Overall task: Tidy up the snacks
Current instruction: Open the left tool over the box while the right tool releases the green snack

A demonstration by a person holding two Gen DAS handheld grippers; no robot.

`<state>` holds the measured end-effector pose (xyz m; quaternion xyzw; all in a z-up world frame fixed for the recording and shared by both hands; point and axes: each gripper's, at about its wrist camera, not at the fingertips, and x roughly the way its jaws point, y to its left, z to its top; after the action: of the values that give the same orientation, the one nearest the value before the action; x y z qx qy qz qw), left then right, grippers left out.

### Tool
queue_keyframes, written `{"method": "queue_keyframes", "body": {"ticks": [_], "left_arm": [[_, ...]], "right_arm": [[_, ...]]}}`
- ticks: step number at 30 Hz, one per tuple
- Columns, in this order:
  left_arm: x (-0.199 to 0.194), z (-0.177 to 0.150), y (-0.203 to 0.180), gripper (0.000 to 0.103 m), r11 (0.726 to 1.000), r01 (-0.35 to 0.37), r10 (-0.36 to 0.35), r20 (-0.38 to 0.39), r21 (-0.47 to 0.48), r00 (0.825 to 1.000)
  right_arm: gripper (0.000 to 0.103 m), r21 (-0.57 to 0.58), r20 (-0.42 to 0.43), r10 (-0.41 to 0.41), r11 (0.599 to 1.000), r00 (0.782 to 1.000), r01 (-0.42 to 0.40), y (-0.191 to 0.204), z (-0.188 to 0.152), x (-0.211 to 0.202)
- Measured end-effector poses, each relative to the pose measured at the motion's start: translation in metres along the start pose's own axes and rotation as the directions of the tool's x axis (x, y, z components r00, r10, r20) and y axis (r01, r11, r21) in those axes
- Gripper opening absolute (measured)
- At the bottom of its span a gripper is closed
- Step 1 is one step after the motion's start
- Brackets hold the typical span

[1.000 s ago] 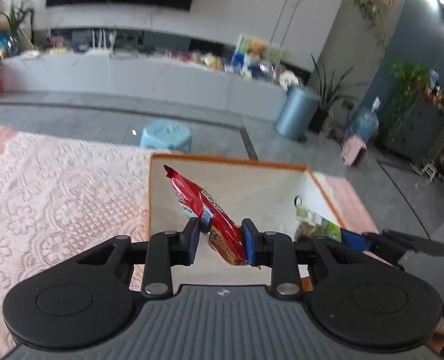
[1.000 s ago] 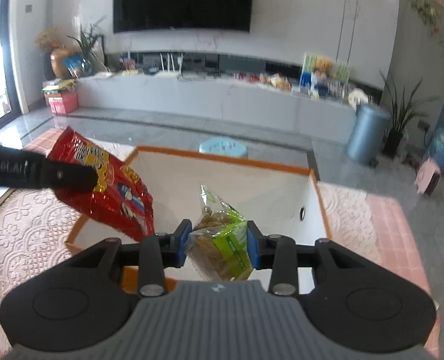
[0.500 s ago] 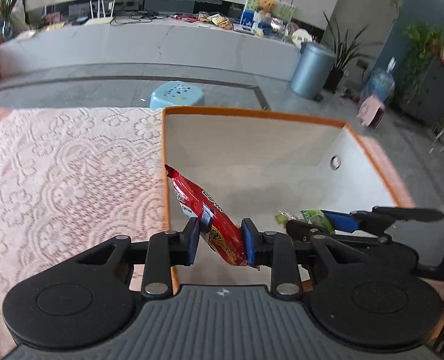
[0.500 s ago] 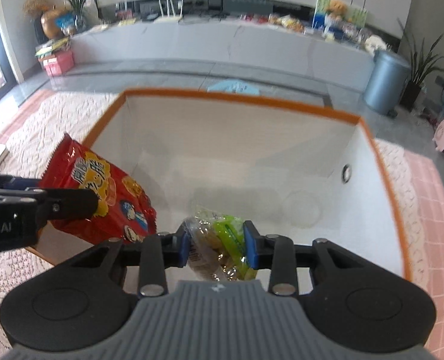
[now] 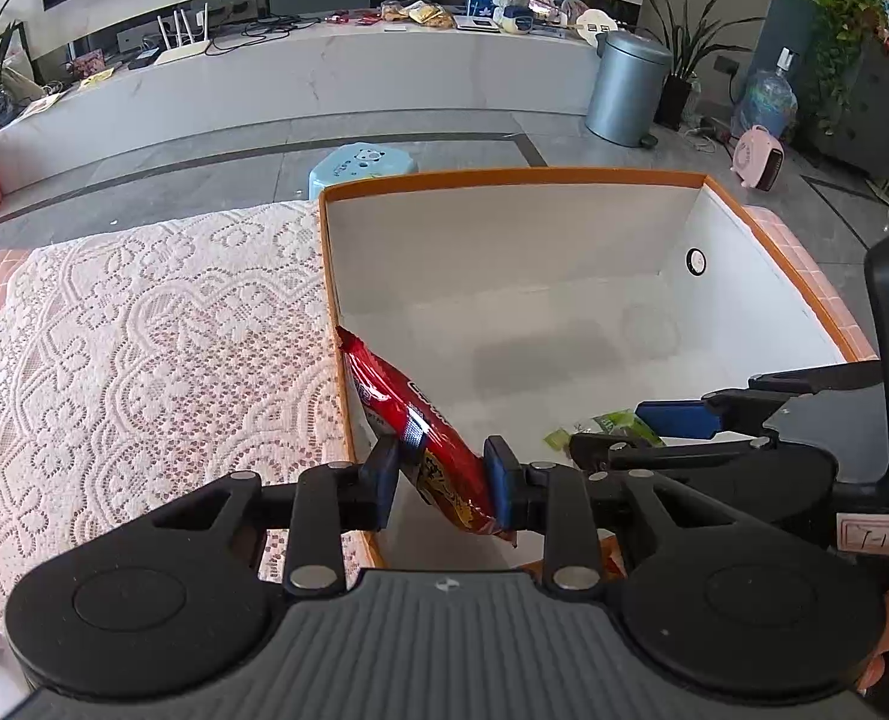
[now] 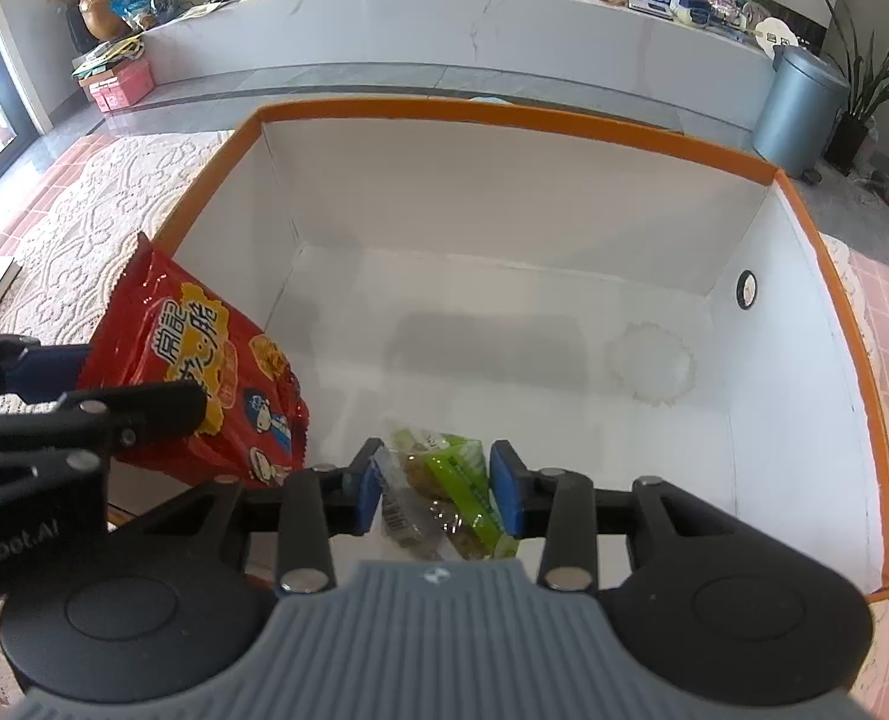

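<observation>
A white box with an orange rim (image 5: 504, 177) (image 6: 504, 114) stands open on the lace-covered table. My left gripper (image 5: 441, 480) is shut on a red snack bag (image 5: 420, 420), held at the box's near left corner, over the rim; the bag also shows in the right wrist view (image 6: 204, 360). My right gripper (image 6: 438, 489) is shut on a green and clear snack pack (image 6: 450, 480), held low inside the box near its front wall. The pack's tip shows in the left wrist view (image 5: 612, 423).
A pink lace tablecloth (image 5: 144, 348) covers the table left of the box. Beyond the table are a blue stool (image 5: 363, 162), a grey bin (image 5: 624, 87) and a long white counter (image 5: 324, 66). The box floor (image 6: 504, 330) is bare white.
Both grippers have moved forward and down toward the box with their snacks. The green pack has gone from above the rim to deep inside the box.
</observation>
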<state>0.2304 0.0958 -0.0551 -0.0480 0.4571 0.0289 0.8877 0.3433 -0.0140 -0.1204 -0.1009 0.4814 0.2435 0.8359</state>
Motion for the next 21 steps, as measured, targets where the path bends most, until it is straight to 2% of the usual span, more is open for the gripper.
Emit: {"method": "queue_keyframes", "body": {"ticks": [2,8,15,18,21], "left_arm": [[-0.001,0.000,0.001,0.035,1.000,-0.001,0.001,0.003,-0.004,1.000],[-0.008,-0.002,0.006,0.039,0.999,0.012,-0.011,0.024,-0.033,1.000],[-0.030,-0.007,0.006,0.057,0.999,0.035,-0.033,0.070,-0.032,0.997],[-0.044,-0.010,0.003,0.061,0.999,0.020,-0.018,0.111,-0.025,0.994],[-0.058,-0.012,0.000,0.063,0.999,0.032,-0.028,0.148,-0.023,0.989]], "right_arm": [[0.038,-0.001,-0.001,0.002,1.000,1.000,-0.002,0.002,0.000,-0.001],[0.052,-0.004,0.018,0.003,1.000,1.000,-0.002,0.005,-0.001,-0.012],[0.063,0.012,0.046,-0.024,1.000,0.999,0.024,0.002,-0.003,-0.033],[0.064,0.010,0.079,-0.045,0.999,0.996,0.044,0.001,-0.005,-0.047],[0.069,-0.023,0.145,-0.065,0.997,0.987,0.069,0.004,-0.011,-0.066]]}}
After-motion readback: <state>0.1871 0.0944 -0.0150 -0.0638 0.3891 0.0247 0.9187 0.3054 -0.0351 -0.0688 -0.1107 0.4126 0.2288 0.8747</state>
